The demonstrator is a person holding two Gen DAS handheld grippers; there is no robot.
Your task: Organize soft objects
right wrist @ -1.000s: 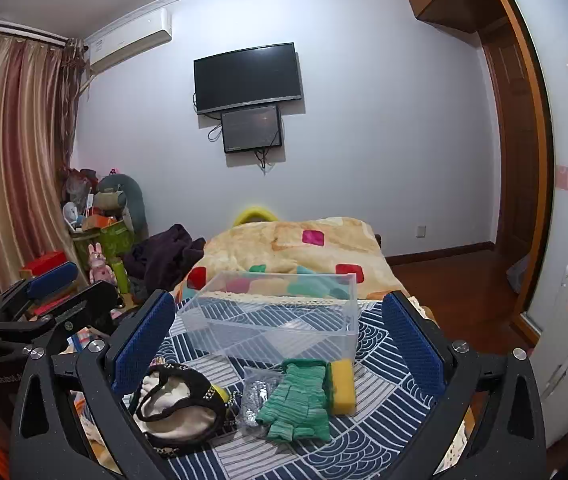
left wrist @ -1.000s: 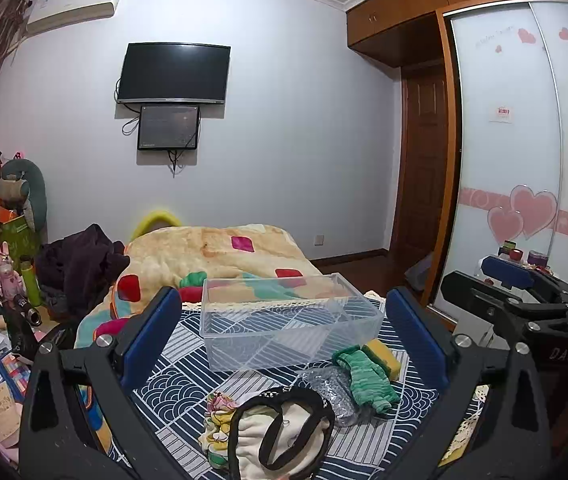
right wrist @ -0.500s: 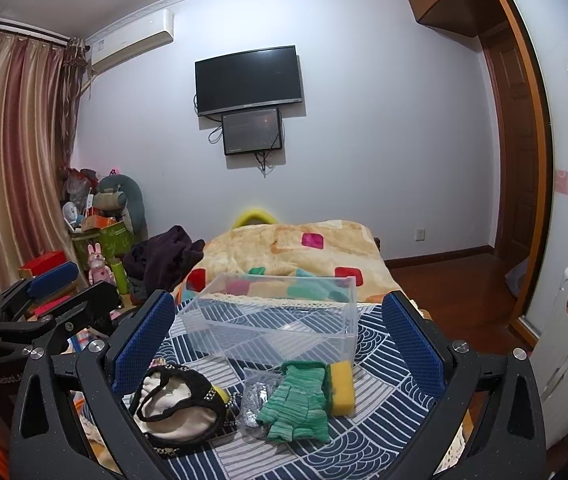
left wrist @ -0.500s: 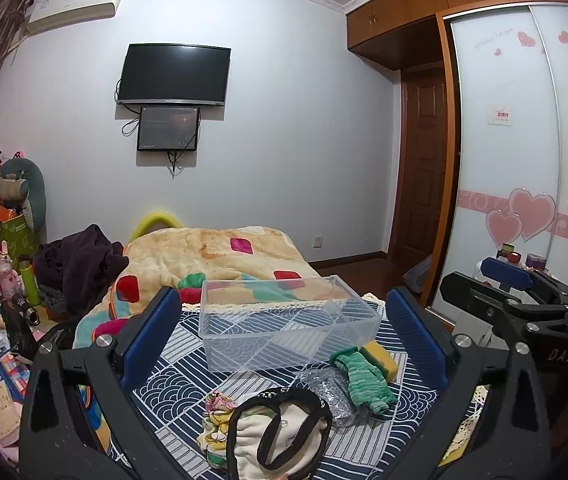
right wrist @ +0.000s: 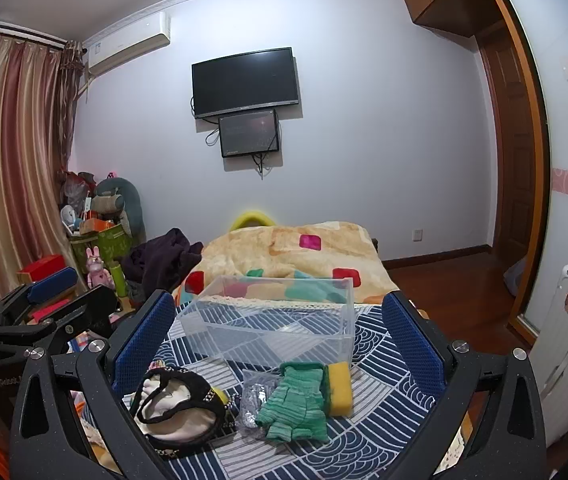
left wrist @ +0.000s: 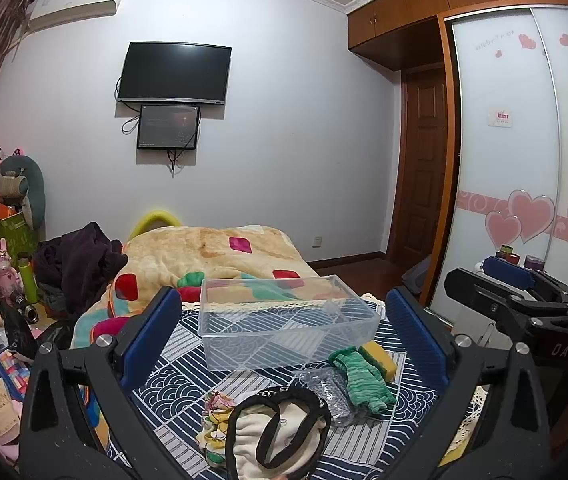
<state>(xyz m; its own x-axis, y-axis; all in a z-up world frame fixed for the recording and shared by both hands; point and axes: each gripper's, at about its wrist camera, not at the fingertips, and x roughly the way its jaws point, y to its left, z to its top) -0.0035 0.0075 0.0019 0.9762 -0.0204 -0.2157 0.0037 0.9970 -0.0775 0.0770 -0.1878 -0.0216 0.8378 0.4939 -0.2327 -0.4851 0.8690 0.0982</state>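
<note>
- Nearest up: left gripper (left wrist: 280, 332) and right gripper (right wrist: 280, 328) both spread wide, nothing between the pads, both above the patterned cloth (right wrist: 384, 364).
- Only the left view catches the floral scrunchie thing (left wrist: 214, 420) tucked beside the cream pouch with black trim (left wrist: 280, 432); in the right view it's hidden.
- Then silver mesh bag (right wrist: 254, 398), green gloves (right wrist: 298, 404), yellow sponge (right wrist: 342, 388), all touching in a row.
- Behind them the clear bin (right wrist: 272, 320) sits empty, the cloth's far edge just past it.

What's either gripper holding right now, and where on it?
Nothing. Left gripper and right gripper are both open; the green gloves lie untouched on the patterned cloth.
</note>
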